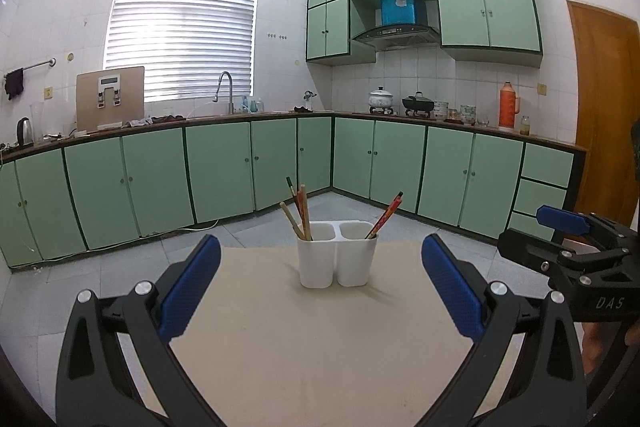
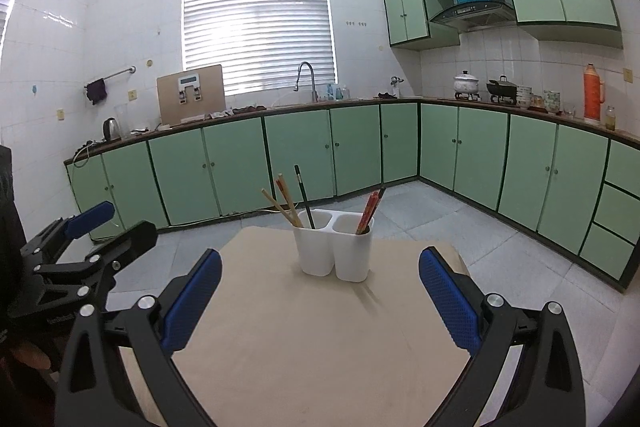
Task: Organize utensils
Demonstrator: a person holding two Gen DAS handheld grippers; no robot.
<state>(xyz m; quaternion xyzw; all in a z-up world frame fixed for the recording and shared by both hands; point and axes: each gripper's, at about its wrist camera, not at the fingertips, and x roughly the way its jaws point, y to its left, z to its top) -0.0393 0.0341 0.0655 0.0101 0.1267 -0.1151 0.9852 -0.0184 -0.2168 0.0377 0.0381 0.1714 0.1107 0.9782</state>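
Standing near the far edge of the beige table (image 1: 280, 347) is a white holder (image 1: 337, 255) with two compartments, upright, and all chopsticks are inside it. In its left compartment lean several wooden chopsticks (image 1: 298, 211) and one dark one, spread like a fan; in its right compartment stand the red chopsticks (image 1: 386, 214), tilted to the right. The left gripper (image 1: 320, 291) hovers over the near part of the table with its jaws released and wide apart, the blue pads (image 1: 188, 287) on each side of the holder in the left wrist view, not touching it and holding nothing. The right gripper (image 2: 320, 293) is beside it, also with jaws spread wide and nothing between them, and the holder is seen between its pads at some distance. Each gripper shows at the edge of the other camera's view. Behind the table is a grey tiled floor (image 1: 120, 267), then green cabinets (image 1: 220, 167) along two walls, a window blind (image 1: 180, 31), a faucet (image 1: 225, 91), pots (image 1: 382, 99) on the stove and an orange thermos (image 1: 508, 107) on the counter.
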